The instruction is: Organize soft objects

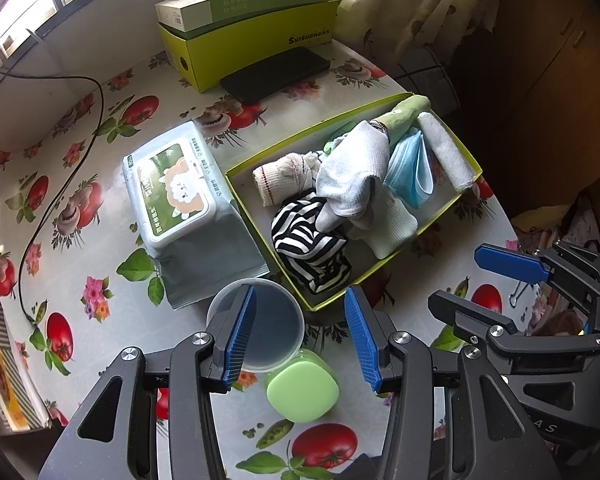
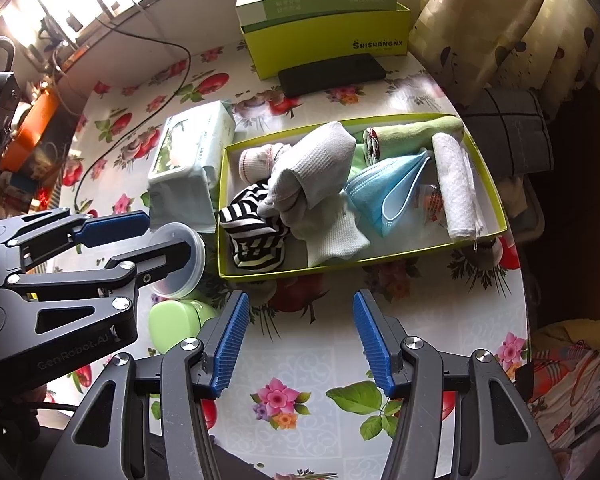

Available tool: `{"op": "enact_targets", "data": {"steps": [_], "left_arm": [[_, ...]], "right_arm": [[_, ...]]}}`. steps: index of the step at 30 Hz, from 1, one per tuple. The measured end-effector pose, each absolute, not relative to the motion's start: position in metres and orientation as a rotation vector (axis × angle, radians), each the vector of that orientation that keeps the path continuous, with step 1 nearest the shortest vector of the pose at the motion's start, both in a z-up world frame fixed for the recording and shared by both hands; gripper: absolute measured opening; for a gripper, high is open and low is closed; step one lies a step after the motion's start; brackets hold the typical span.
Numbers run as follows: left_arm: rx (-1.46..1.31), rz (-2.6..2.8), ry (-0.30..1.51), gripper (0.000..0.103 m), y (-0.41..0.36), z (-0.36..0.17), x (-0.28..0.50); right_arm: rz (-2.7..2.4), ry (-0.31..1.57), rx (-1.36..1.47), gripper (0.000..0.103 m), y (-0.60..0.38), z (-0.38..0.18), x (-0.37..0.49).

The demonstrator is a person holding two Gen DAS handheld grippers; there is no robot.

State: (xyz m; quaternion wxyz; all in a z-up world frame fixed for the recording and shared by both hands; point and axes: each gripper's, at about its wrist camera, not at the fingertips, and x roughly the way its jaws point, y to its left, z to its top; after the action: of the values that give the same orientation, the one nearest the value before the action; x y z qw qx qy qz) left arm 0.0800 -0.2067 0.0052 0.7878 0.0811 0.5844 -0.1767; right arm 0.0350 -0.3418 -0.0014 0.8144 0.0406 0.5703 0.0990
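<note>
The shallow lime-green cardboard tray (image 2: 384,267) lay on the flower-and-tomato patterned desk (image 2: 324,364), filled with a grey-white knitted sock (image 2: 320,160), a black-and-white striped cloth (image 2: 256,236), a pale blue face mask (image 2: 392,188) and a rolled white towel (image 2: 456,188). Beside the tray lay a pack of wet wipes (image 1: 180,196). Before the tray, the left hand-held gripper (image 1: 300,320) and the right hand-held gripper (image 2: 300,336) both stood half open, holding nothing, the left above a clear plastic cup (image 1: 276,320).
</note>
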Motion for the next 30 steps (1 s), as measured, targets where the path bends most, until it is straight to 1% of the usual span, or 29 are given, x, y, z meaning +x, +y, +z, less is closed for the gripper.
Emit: {"op": "enact_targets", "data": {"steps": [30], "left_arm": [[0.254,-0.410,1.287,0.047,-0.233,-0.003,0.087]], "right_arm": [[0.200,1.235,0.143,0.055,-0.362,-0.012,0.040]]}}
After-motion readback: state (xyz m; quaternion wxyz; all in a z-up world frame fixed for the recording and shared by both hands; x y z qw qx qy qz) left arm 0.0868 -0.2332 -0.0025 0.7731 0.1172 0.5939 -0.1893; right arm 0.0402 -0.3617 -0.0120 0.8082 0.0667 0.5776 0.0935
